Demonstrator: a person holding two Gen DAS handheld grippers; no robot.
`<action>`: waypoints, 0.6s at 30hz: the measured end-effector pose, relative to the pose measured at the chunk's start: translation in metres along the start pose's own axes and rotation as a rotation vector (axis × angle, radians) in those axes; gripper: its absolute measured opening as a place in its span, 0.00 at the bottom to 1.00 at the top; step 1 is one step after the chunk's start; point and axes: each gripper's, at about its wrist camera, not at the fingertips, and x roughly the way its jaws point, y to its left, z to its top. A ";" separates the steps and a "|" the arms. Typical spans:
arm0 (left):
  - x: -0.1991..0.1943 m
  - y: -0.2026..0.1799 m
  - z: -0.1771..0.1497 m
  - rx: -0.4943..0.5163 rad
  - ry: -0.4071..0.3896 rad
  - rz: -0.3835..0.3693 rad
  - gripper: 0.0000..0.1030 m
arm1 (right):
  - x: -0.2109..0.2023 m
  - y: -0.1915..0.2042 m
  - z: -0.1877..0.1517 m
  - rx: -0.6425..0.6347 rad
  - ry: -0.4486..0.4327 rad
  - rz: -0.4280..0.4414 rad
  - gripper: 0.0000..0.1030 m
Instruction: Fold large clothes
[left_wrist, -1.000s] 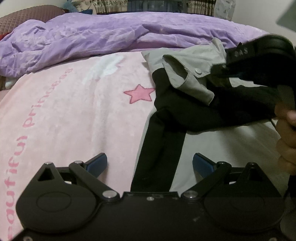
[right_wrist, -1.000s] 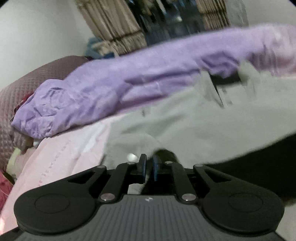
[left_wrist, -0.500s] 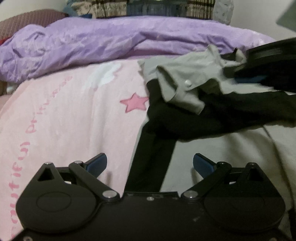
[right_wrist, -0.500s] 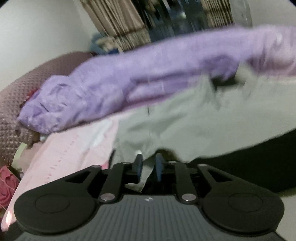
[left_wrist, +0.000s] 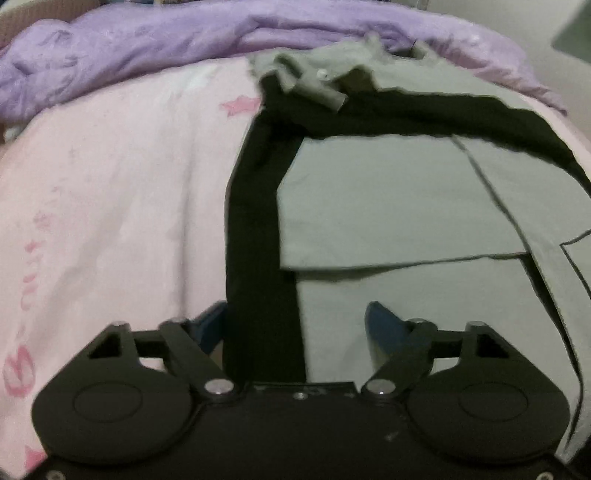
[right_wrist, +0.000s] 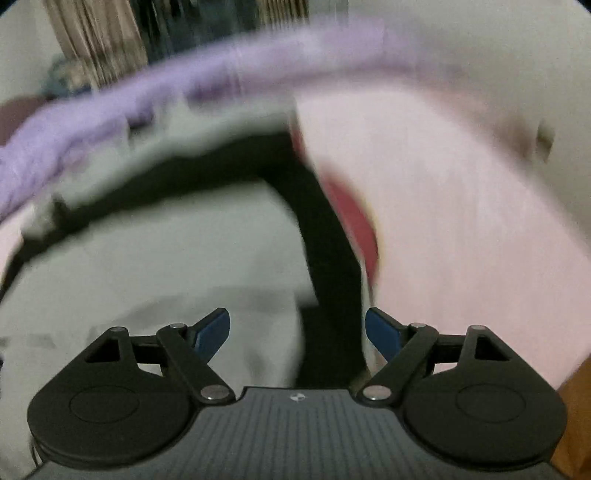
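A grey garment (left_wrist: 388, 206) with black bands lies spread on the pink bedsheet (left_wrist: 122, 192), its collar with a snap button (left_wrist: 322, 75) at the far end. My left gripper (left_wrist: 295, 314) hovers over the garment's left black band (left_wrist: 255, 221). Its jaws are closing, and the band runs between them untouched by the pads. The left fingertip is partly hidden behind the band. In the blurred right wrist view, my right gripper (right_wrist: 296, 314) is over the garment (right_wrist: 166, 240) near its right black band (right_wrist: 328, 236). Its jaws are opening wide and hold nothing.
A crumpled purple duvet (left_wrist: 147, 40) lies across the far side of the bed and shows as the duvet (right_wrist: 184, 85) in the right wrist view. A red patch (right_wrist: 354, 218) lies beside the black band on the sheet (right_wrist: 461, 203). Curtains hang behind.
The right gripper let go of the grey cloth near the collar, opened wide and swung right, out of the left view. The left gripper moved over the black band and its jaws narrowed.
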 end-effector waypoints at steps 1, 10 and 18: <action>0.000 -0.005 0.000 0.017 -0.017 -0.007 0.55 | 0.008 -0.005 -0.004 -0.001 -0.022 0.027 0.88; -0.056 -0.019 0.048 -0.008 -0.301 0.046 0.02 | -0.012 0.036 0.022 -0.015 -0.361 0.062 0.04; -0.054 -0.017 0.100 -0.084 -0.414 0.079 0.03 | 0.000 0.046 0.067 0.115 -0.582 0.010 0.03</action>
